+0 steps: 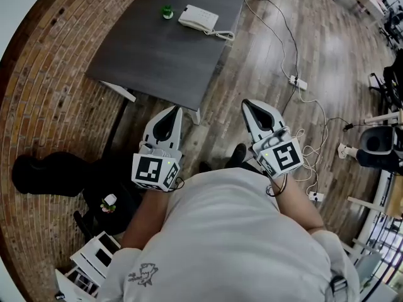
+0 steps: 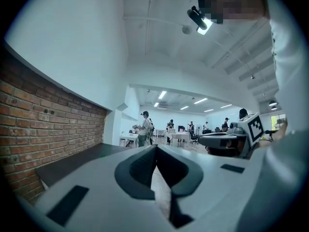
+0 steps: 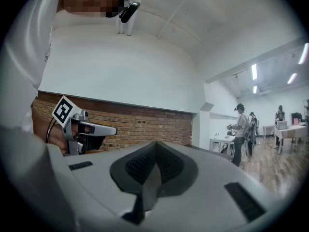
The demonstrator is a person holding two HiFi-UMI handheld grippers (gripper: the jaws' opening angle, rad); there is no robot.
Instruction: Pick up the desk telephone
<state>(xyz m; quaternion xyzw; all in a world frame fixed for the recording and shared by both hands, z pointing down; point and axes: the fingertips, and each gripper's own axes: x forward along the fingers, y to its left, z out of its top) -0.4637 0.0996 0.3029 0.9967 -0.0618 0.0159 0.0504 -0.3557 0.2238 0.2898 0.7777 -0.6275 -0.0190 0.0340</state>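
Observation:
A white desk telephone with a coiled cord lies near the far right of a dark grey table in the head view. My left gripper is held level, short of the table's near edge, its jaws shut and empty. My right gripper is held beside it over the wooden floor, also shut with nothing in it. In the left gripper view the closed jaws point across the table top toward a distant office; the right gripper shows at the side. The right gripper view shows its shut jaws and the left gripper.
A small green object stands on the table left of the telephone. Cables and a power strip run across the wooden floor at right. A brick wall curves along the left. Several people stand among desks far off. A black bag lies at lower left.

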